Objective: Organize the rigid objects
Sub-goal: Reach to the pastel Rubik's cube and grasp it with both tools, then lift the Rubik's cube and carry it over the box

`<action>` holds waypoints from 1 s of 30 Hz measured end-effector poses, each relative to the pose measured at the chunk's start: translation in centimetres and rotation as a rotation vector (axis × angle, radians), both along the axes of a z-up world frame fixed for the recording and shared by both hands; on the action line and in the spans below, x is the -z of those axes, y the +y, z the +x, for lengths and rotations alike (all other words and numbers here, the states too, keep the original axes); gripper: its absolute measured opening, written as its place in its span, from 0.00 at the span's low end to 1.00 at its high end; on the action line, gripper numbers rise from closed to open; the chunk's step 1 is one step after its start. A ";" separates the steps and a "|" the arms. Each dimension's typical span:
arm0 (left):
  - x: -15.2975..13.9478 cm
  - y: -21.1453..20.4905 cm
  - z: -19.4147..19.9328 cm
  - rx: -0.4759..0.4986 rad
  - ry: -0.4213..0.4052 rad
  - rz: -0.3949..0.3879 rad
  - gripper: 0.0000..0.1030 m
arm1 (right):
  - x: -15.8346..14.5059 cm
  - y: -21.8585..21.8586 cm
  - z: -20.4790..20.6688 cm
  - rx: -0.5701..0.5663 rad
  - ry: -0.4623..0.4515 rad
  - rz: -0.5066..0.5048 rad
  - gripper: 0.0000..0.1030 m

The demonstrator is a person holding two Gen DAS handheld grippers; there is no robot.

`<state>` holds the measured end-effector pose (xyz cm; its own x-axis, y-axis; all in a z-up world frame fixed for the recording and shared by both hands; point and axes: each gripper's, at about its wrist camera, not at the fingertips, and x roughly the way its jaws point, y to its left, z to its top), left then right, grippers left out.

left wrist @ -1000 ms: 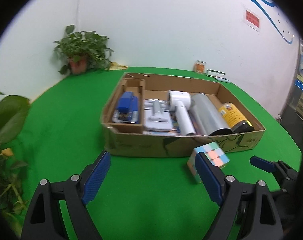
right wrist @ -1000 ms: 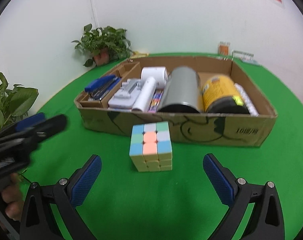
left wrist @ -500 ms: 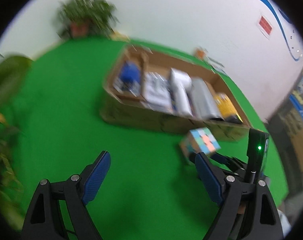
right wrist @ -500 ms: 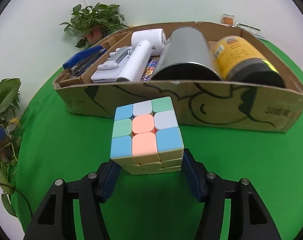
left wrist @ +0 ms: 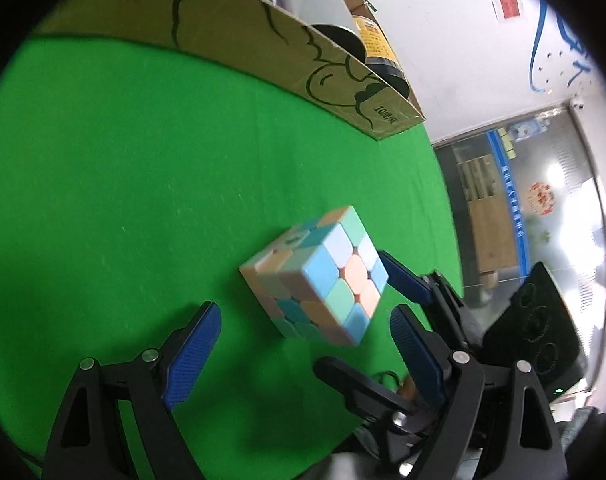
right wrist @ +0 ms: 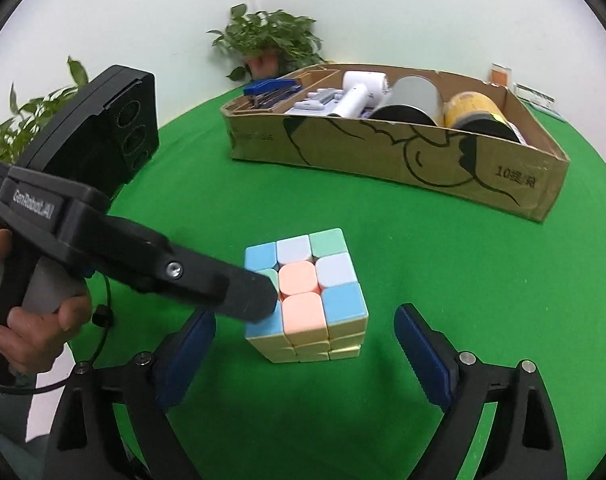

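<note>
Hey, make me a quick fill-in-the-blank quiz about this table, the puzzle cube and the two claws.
1. The puzzle cube sits on the ____ tablecloth.
2. The cube is ____ the cardboard box, not in it.
3. The right claw is ____, its pads standing clear of the cube on both sides.
4. In the right wrist view, one finger of the left claw reaches in over the cube's ____ side.

Missing words: green; outside; open; left

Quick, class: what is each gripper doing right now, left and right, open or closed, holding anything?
Left gripper: open, holding nothing, at the puzzle cube.
Right gripper: open, holding nothing; the cube sits on the green table between its fingers.
</note>
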<state>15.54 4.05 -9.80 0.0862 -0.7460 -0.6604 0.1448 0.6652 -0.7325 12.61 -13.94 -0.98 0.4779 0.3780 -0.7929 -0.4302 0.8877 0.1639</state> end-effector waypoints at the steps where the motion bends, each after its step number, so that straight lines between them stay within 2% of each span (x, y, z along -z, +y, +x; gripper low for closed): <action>1: 0.1 0.1 0.0 -0.010 0.009 -0.009 0.84 | 0.1 0.1 0.3 -0.003 0.003 -0.010 0.83; 2: 0.3 0.3 0.0 -0.020 0.021 -0.016 0.84 | 0.4 0.4 0.8 -0.005 0.012 -0.022 0.81; 6: 0.8 0.7 0.0 -0.044 0.056 -0.031 0.84 | 1.6 1.3 1.8 -0.021 0.046 -0.051 0.56; 10: 0.9 0.8 -0.3 -0.062 0.075 -0.057 0.84 | 1.7 1.4 1.7 -0.013 0.061 -0.055 0.55; 16: 0.9 0.7 -0.2 -0.091 0.097 -0.079 0.81 | 1.8 0.8 2.1 0.063 0.147 0.058 0.54; 18: 1.1 1.1 0.1 -0.097 0.104 -0.067 0.76 | 1.8 1.0 1.9 0.062 0.157 0.081 0.54; 19: 1.1 1.3 0.3 -0.100 0.110 -0.065 0.68 | 1.8 1.2 1.8 0.062 0.161 0.091 0.54; 20: 1.4 1.4 0.4 -0.102 0.130 -0.090 0.65 | 1.9 1.3 1.7 0.060 0.165 0.098 0.54; 21: 1.5 1.3 0.4 -0.106 0.135 -0.096 0.65 | 1.8 1.4 1.5 0.062 0.161 0.093 0.54; 24: 0.9 1.4 0.1 -0.098 0.100 -0.085 0.65 | 1.6 1.5 1.3 0.068 0.154 0.092 0.54; 30: -1.2 1.9 0.4 -0.109 0.027 -0.100 0.64 | -0.3 2.0 1.3 0.068 0.073 0.083 0.54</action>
<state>15.93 5.96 -8.64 0.1537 -0.7954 -0.5863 0.0554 0.5993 -0.7986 13.89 -11.93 -0.71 0.4468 0.4126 -0.7938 -0.3535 0.8965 0.2671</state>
